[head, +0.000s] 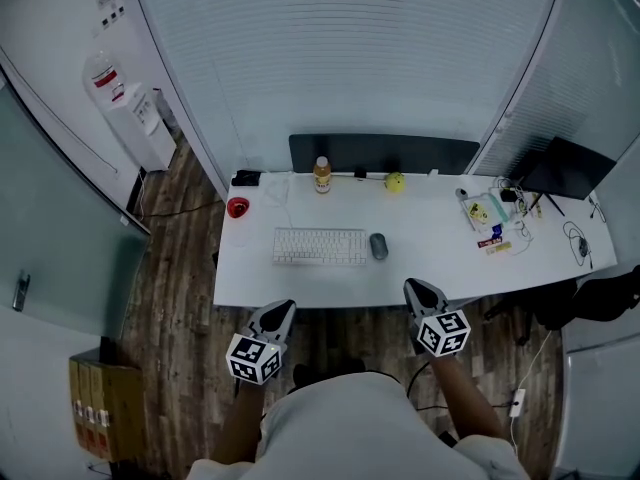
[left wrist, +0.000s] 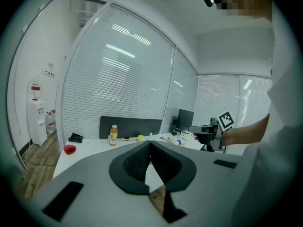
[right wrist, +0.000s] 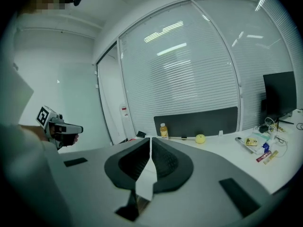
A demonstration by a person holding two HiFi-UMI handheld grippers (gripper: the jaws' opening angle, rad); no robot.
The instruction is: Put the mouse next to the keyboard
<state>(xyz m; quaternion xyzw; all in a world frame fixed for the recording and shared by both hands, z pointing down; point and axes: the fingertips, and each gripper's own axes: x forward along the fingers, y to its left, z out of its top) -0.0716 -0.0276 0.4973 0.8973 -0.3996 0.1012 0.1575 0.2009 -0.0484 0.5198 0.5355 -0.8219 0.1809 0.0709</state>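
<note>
A white keyboard (head: pixel 320 246) lies in the middle of the white desk (head: pixel 300 286). The grey mouse (head: pixel 378 246) rests just to its right, almost touching it. Both grippers hang in front of the desk's near edge, over the wooden floor. My left gripper (head: pixel 283 309) (left wrist: pixel 150 144) is shut with nothing in it, below the keyboard's left half. My right gripper (head: pixel 414 288) (right wrist: pixel 150 141) is also shut and empty, below and right of the mouse. In both gripper views the jaws hide the keyboard and the mouse.
Along the desk's back stand an orange drink bottle (head: pixel 321 175), a yellow ball (head: pixel 395 181), a red object (head: pixel 237 207) and a black item (head: pixel 246 178). Cables and small clutter (head: pixel 495 218) lie near a dark monitor (head: pixel 565 168) at right. A water dispenser (head: pixel 125 113) stands at left.
</note>
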